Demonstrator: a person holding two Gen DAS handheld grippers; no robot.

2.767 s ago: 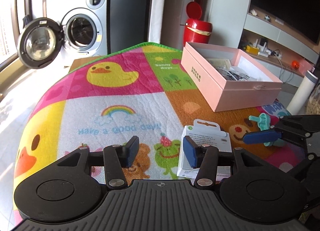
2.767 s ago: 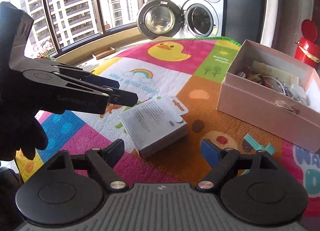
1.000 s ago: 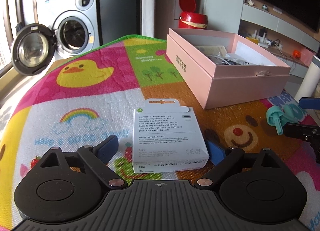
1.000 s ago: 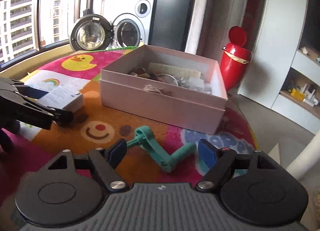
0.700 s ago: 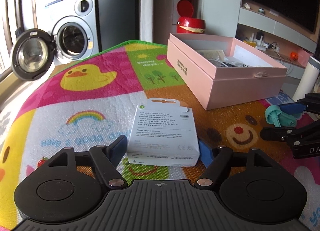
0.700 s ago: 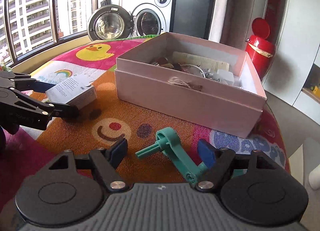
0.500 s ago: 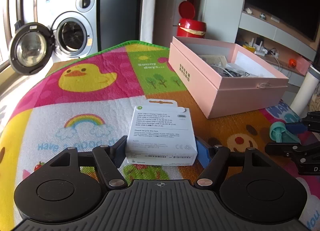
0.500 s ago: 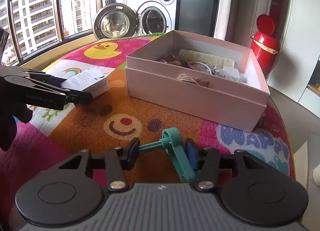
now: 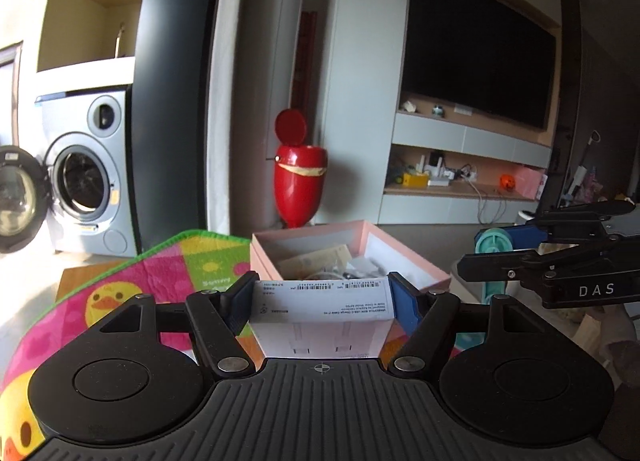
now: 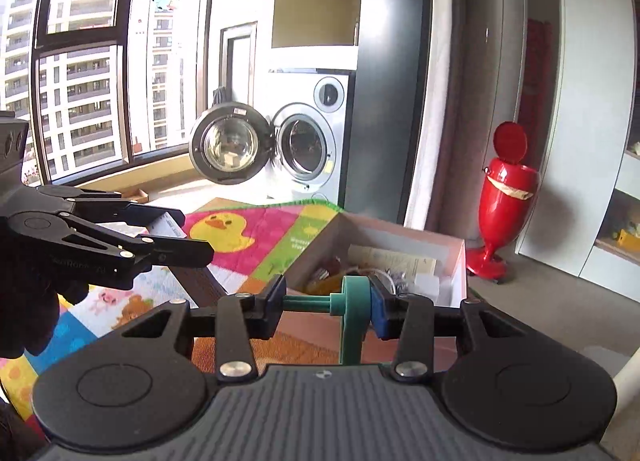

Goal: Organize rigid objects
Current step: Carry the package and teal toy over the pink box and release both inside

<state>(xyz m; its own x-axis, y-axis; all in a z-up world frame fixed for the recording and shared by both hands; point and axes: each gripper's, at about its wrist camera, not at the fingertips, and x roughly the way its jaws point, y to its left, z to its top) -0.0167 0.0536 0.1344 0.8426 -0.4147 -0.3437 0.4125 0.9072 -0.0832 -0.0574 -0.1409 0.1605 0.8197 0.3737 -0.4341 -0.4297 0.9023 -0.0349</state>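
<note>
White cable box (image 9: pixel 320 303) clamped in left gripper (image 9: pixel 322 299); teal crank (image 10: pixel 352 313) clamped in right gripper (image 10: pixel 326 307).

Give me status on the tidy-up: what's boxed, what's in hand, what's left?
Done: the pink box already holds cables and papers. In hand: left gripper clamps the white cable box; right gripper clamps the teal crank, both lifted near the box. Left: drop both in.
</note>
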